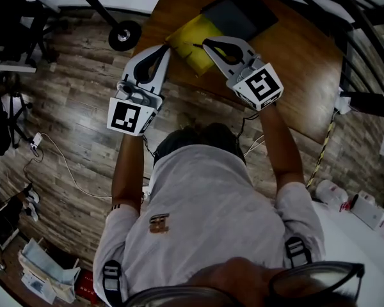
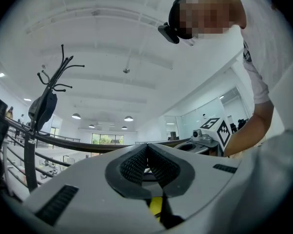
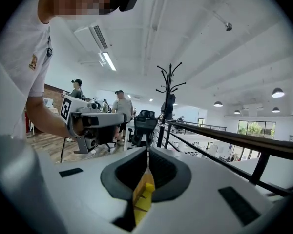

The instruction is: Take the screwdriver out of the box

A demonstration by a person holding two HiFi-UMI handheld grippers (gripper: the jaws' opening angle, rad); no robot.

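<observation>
Person's white shirt (image 1: pixel 205 197) nearest; left gripper (image 1: pixel 164 48) and right gripper (image 1: pixel 207 42), both closed and empty, tips at the yellow box (image 1: pixel 187 38) on the wooden table (image 1: pixel 301 75); screwdriver unseen, presumably inside, so part jaws before reaching in.

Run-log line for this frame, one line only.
box: yellow and black, on table | left gripper: shut, nothing held, at box's edge | right gripper: shut, nothing held, above box | screwdriver: not in view

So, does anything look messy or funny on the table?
Nothing stands out. The yellow and black box lies flat on the table, nothing spilled; the left gripper and right gripper are by it, fingers together.
</observation>
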